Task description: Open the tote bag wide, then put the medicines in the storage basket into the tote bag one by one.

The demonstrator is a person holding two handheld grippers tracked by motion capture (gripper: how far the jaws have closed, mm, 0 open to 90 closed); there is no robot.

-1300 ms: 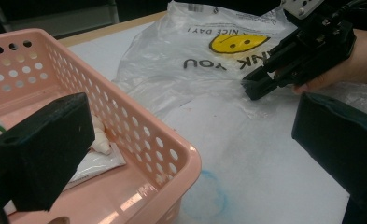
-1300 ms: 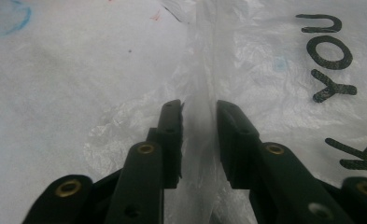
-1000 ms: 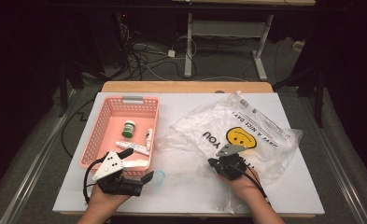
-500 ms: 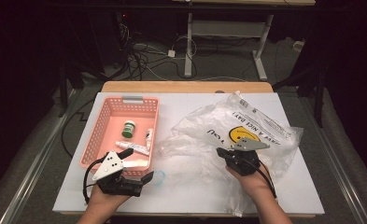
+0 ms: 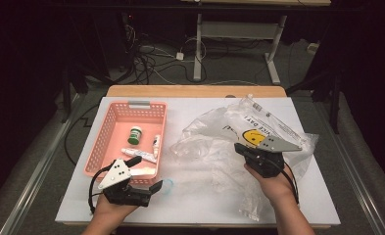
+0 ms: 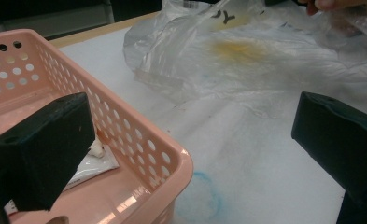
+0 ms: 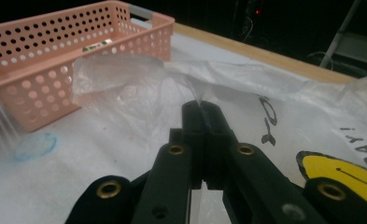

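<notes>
A clear plastic bag [image 5: 214, 139] with a yellow smiley face [image 5: 252, 136] lies crumpled on the white table, right of centre. My right gripper [image 5: 239, 147] is shut on a fold of the bag and holds it off the table. In the right gripper view the closed jaws [image 7: 201, 110] pinch the film, which stretches up and away toward the bag [image 7: 246, 81]. My left gripper [image 5: 145, 174] stands open at the near right corner of the pink basket [image 5: 110, 128]. In the left gripper view its wide-apart jaws [image 6: 190, 140] straddle the basket rim [image 6: 125, 119], with nothing held.
The basket holds a green-capped bottle [image 5: 135, 135] and two small tubes [image 5: 156, 145], [image 5: 137, 155]. A faint blue ring [image 6: 202, 193] marks the table beside the basket corner. A wooden edge [image 5: 195, 91] borders the table's far side, with cables and a desk frame on the floor beyond.
My right gripper has risen and shifted to the right, lifting the pinched bag film with it. The left gripper has stayed put at the basket corner.
</notes>
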